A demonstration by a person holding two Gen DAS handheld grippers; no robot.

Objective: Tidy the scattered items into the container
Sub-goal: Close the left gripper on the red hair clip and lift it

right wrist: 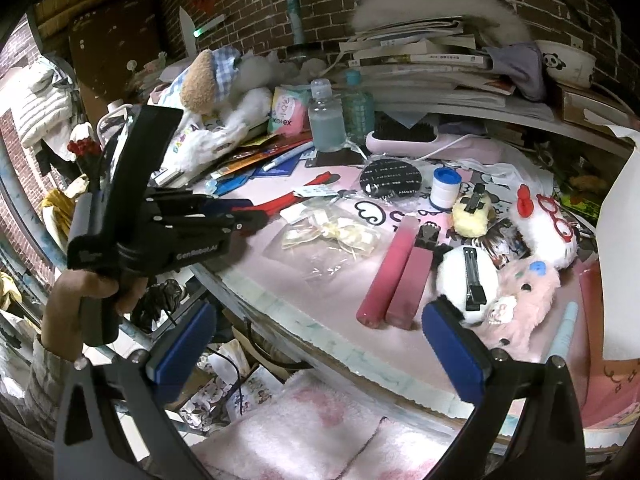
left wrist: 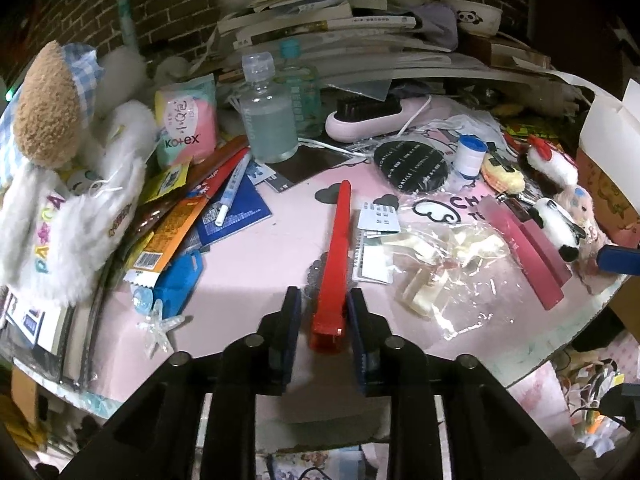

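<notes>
The left gripper [left wrist: 320,300] has its fingers loose around the red clip [left wrist: 334,264], not squeezing. The clip looks light, hard and slippery; pinch its thick end. The right gripper [right wrist: 320,344] is wide apart, holding nothing.

— What do you feel when you look at the red clip [left wrist: 334,264]?
— Smooth, shiny plastic. Your left hand-held gripper [left wrist: 322,312] is matt black plastic, with blue rubbery pads.
— And the counter [left wrist: 248,280]?
— You see a smooth pink cover on it. The bag [left wrist: 452,264] is clear, crinkly plastic. The panda toy [right wrist: 466,276] is fluffy cloth. The wall [right wrist: 256,20] is rough brick.
</notes>
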